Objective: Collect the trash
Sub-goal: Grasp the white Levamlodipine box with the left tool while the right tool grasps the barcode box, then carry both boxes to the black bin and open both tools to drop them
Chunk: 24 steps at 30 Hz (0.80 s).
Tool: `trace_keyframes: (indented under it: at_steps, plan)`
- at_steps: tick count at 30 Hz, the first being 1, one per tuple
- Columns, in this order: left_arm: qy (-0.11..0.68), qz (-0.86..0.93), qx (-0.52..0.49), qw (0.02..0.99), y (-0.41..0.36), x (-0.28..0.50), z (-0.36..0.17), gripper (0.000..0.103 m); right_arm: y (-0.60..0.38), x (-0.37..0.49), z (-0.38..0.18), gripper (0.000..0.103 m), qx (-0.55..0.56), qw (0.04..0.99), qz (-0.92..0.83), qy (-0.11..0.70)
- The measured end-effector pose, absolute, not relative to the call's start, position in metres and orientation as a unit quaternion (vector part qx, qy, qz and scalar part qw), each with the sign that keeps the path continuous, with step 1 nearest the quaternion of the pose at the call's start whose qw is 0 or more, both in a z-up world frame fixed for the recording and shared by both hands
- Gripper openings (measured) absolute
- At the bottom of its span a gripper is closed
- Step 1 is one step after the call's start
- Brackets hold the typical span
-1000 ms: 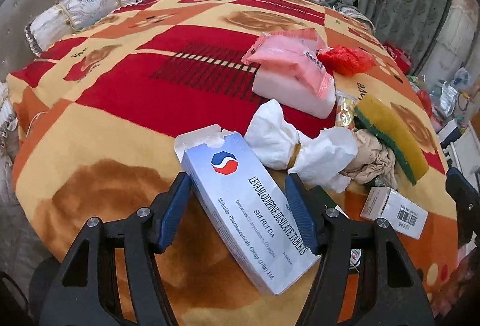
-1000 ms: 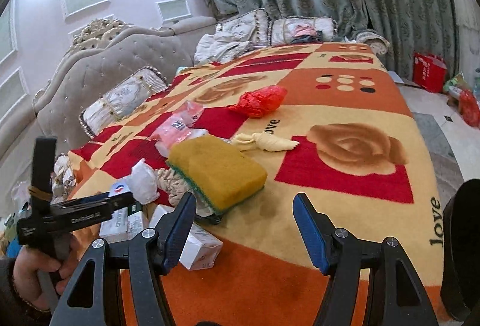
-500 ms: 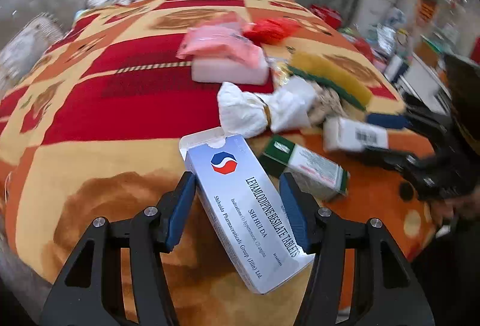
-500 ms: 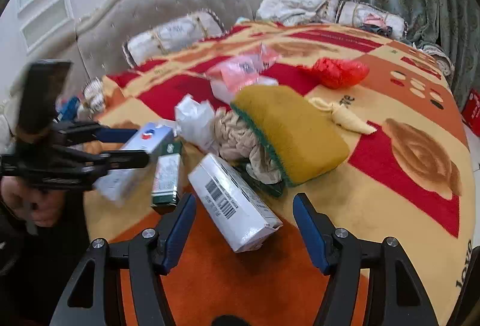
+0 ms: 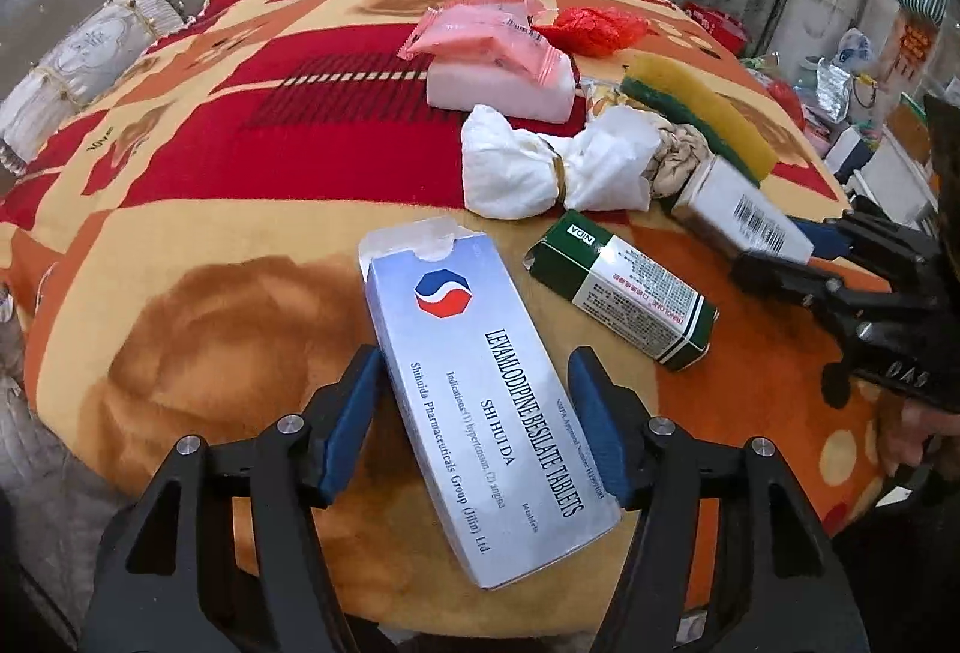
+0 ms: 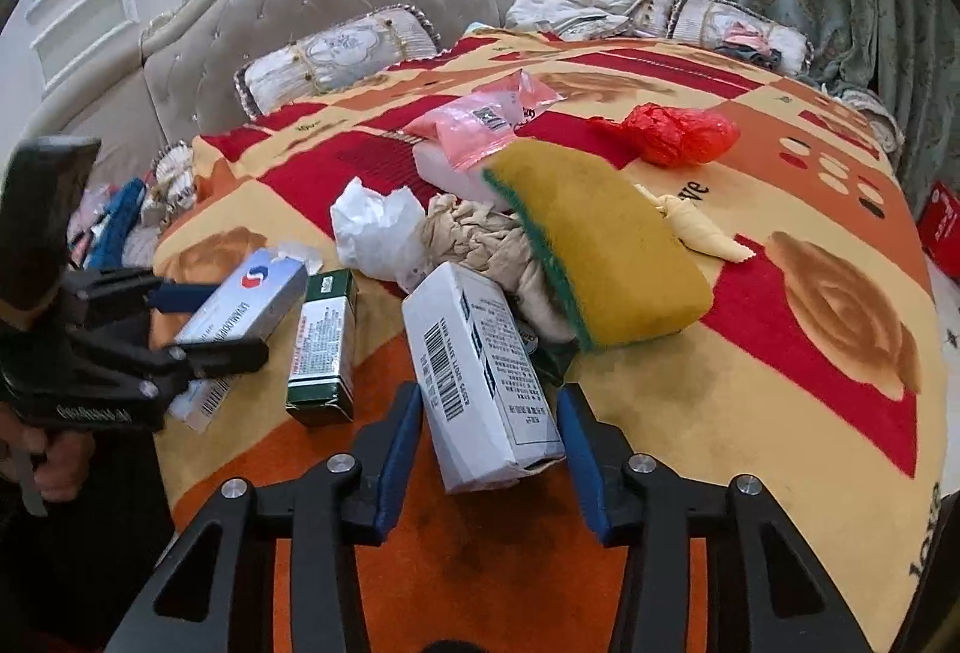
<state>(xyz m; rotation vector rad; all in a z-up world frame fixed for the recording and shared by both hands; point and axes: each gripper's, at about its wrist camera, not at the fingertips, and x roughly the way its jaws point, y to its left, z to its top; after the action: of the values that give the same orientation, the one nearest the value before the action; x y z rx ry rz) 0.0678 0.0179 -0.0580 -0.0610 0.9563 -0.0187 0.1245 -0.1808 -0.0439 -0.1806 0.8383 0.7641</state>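
My left gripper (image 5: 474, 359) is shut on a silver-blue tablet box (image 5: 480, 389) that sits slantwise between the pads, and its jaws are easing open. The right gripper (image 6: 489, 395) is closing its jaws on a white barcode box (image 6: 480, 371), with both pads against its sides. A green box (image 5: 624, 287) lies between the two. Behind them are a white tissue wad (image 5: 540, 167), a beige rag (image 6: 480, 227), a yellow-green sponge (image 6: 600, 245), a pink packet (image 5: 486, 35) on a white block, and a red bag (image 6: 672, 131).
Everything lies on a bed with a red, orange and yellow blanket (image 5: 240, 113). A cream wrapper (image 6: 702, 227) lies past the sponge. A tufted grey headboard (image 6: 312, 11) and pillows stand behind, curtains at the far side. Clutter fills the floor to the right (image 5: 852, 71).
The right gripper swung left and down over the white barcode box and narrowed its jaws around it. The left gripper rolled with the tablet box still in it, and the green box came into sight.
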Motion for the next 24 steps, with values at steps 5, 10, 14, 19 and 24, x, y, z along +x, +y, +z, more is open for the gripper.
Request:
trace_keyframes:
  at_steps: [5,10,14,19,24]
  plan:
    - [0.439,0.013,-0.047,0.897,0.026,0.059,-0.054,0.055,-0.197,0.123,-0.037,0.042,-0.028,0.839,0.380,0.389]
    - [0.407,0.020,-0.068,0.911,0.033,0.049,-0.038,0.048,-0.218,0.114,-0.021,0.042,0.040,0.840,0.402,0.363]
    - [0.365,0.000,-0.077,0.928,0.030,0.045,-0.011,0.048,-0.234,0.110,-0.010,0.042,0.089,0.837,0.417,0.343]
    - [0.345,-0.039,-0.051,0.936,0.003,0.051,0.011,0.048,-0.249,0.107,-0.004,0.042,0.100,0.857,0.382,0.332]
    - [0.344,-0.065,-0.039,0.936,-0.026,0.063,0.017,0.048,-0.267,0.107,0.000,0.042,0.094,0.886,0.320,0.322]
